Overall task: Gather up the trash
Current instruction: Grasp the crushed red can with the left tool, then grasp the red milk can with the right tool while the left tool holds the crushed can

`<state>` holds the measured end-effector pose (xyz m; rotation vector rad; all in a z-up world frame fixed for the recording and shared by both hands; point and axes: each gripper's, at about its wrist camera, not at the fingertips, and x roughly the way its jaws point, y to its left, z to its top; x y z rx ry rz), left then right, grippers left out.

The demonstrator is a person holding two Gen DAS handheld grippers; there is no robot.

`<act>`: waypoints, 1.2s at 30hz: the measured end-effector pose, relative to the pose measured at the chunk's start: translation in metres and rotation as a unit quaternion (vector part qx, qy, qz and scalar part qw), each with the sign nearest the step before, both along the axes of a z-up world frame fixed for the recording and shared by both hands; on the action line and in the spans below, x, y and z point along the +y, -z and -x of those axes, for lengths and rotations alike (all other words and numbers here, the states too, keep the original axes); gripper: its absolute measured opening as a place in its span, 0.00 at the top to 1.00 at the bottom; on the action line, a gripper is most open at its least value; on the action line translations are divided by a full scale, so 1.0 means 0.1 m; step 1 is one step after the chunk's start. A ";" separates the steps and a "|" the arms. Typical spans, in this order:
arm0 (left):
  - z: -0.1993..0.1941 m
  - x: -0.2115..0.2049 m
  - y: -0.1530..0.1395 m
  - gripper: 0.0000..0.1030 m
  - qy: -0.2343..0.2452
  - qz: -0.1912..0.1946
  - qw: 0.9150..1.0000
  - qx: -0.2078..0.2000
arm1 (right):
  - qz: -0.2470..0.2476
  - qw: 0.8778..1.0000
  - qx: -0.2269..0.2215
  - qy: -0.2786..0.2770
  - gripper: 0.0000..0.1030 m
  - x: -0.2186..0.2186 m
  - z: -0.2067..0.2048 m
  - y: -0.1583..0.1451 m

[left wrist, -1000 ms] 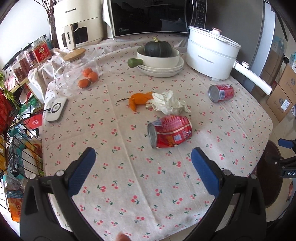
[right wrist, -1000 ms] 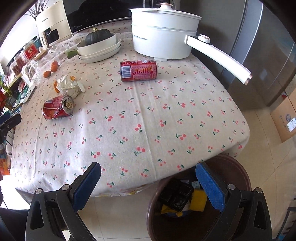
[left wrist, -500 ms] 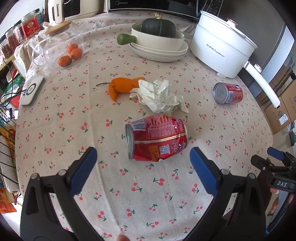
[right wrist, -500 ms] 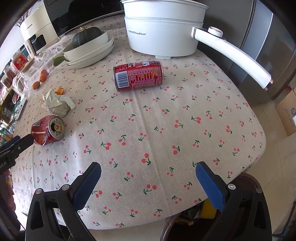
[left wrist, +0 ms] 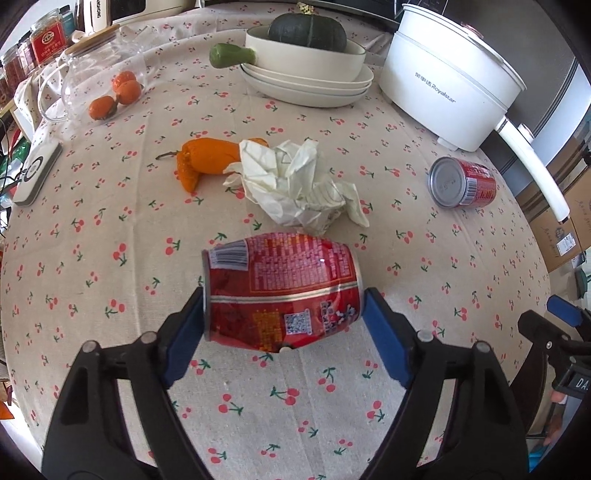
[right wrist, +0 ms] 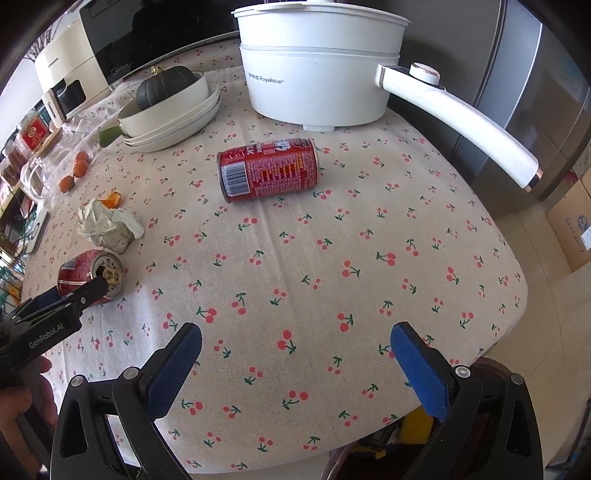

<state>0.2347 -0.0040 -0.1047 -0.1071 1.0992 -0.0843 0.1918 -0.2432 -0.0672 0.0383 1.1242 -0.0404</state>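
Left gripper [left wrist: 284,314] closing end-to-end across dented red can [left wrist: 282,290], pads not yet pressing. Right gripper [right wrist: 295,354] open, empty, near table edge, lined up toward far can [right wrist: 267,170].

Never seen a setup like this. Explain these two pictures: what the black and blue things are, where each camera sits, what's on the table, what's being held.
A person holds a two-finger clamp in each hand; each carries a camera looking along its blue pads. In the left view, the left gripper has its jaws closing around the dented red can, pads at its ends; no firm grip visible yet. The right gripper is open, holding nothing. On the cherry tablecloth lie a second red can, crumpled paper, an orange pepper, stacked dishes with a squash, and a white pot.
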 end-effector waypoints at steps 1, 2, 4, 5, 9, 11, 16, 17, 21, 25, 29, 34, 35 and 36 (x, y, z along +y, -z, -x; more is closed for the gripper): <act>0.01 0.02 -0.01 0.20 0.000 0.006 1.000 0.000 | 0.002 1.000 -0.009 -0.003 0.00 0.01 -0.04 -0.05; 0.01 0.04 -0.03 0.20 0.000 0.011 1.000 0.001 | 0.003 1.000 -0.017 -0.007 0.00 0.03 -0.09 -0.09; 0.03 0.10 -0.06 0.20 0.000 0.020 1.000 0.002 | 0.000 0.999 -0.033 -0.018 0.00 0.05 -0.23 -0.17; 0.04 0.13 -0.08 0.20 0.000 0.024 1.000 0.001 | 0.001 0.999 -0.041 -0.025 0.00 0.07 -0.32 -0.21; 0.08 0.32 -0.22 0.20 -0.010 0.041 0.999 -0.012 | -0.004 0.997 -0.059 -0.046 0.00 0.15 -0.63 -0.21; 0.09 0.41 -0.29 0.20 -0.015 0.046 0.999 -0.021 | -0.012 0.997 -0.058 -0.050 0.00 0.18 -0.78 -0.15; 0.11 0.58 -0.40 0.20 -0.022 0.056 0.998 -0.032 | -0.001 0.997 -0.052 -0.055 0.00 0.20 -1.07 0.05; 0.11 0.60 -0.42 0.20 -0.023 0.061 0.997 -0.033 | 0.003 0.997 -0.050 -0.056 0.00 0.21 -1.11 0.08; 0.14 0.63 -0.46 0.20 -0.023 0.071 0.997 -0.036 | 0.011 0.998 -0.037 -0.049 0.00 0.20 -1.25 0.21; 0.16 0.59 -0.49 0.20 -0.016 0.062 0.997 -0.041 | -0.004 0.999 -0.030 -0.039 0.13 0.16 -1.30 0.27; 0.20 0.58 -0.51 0.20 -0.011 0.060 0.997 -0.041 | -0.010 0.999 -0.025 -0.044 0.13 0.18 -1.19 0.24; 0.32 0.56 -0.56 0.20 0.003 0.060 0.997 -0.046 | -0.022 0.999 -0.013 -0.033 0.13 0.16 -0.87 0.09; 0.35 0.55 -0.58 0.20 0.007 0.061 0.997 -0.046 | -0.028 0.999 -0.011 -0.030 0.13 0.13 -0.81 0.06; 0.39 0.53 -0.59 0.20 0.010 0.063 0.997 -0.047 | -0.032 0.999 -0.009 -0.026 0.13 0.11 -0.73 0.02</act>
